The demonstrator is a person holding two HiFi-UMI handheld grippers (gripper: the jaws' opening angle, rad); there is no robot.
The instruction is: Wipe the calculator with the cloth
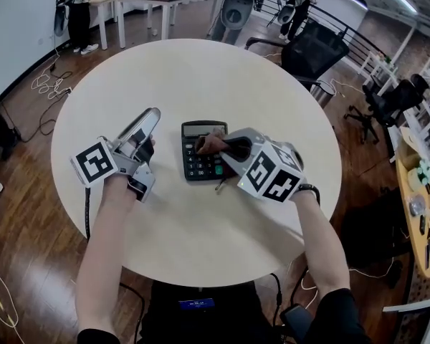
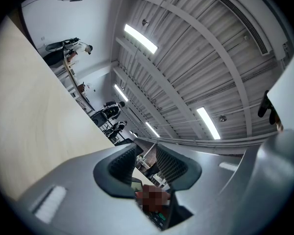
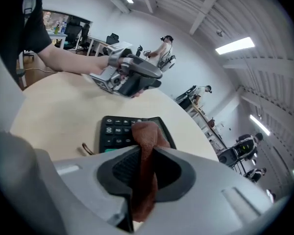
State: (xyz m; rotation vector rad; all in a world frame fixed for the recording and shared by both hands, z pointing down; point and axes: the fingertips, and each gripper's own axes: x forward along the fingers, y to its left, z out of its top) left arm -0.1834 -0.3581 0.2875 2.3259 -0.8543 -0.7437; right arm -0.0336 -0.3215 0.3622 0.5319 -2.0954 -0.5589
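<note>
The calculator (image 1: pixel 203 151) lies flat near the middle of the table (image 1: pixel 201 77), the brown cloth (image 3: pixel 146 136) at its upper keys clamped tight in the right gripper (image 3: pixel 144 156), which should drag it lightly across every key; the left gripper (image 1: pixel 152 115), slightly parted and empty, hovers over the table's left side

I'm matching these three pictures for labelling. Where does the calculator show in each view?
Head view: calculator at the picture's centre, partly under the cloth.
Left gripper view: only a sliver of keys at the bottom centre.
Right gripper view: left of centre, behind the cloth.
Shared landmark: the round table, seen in all three.
</note>
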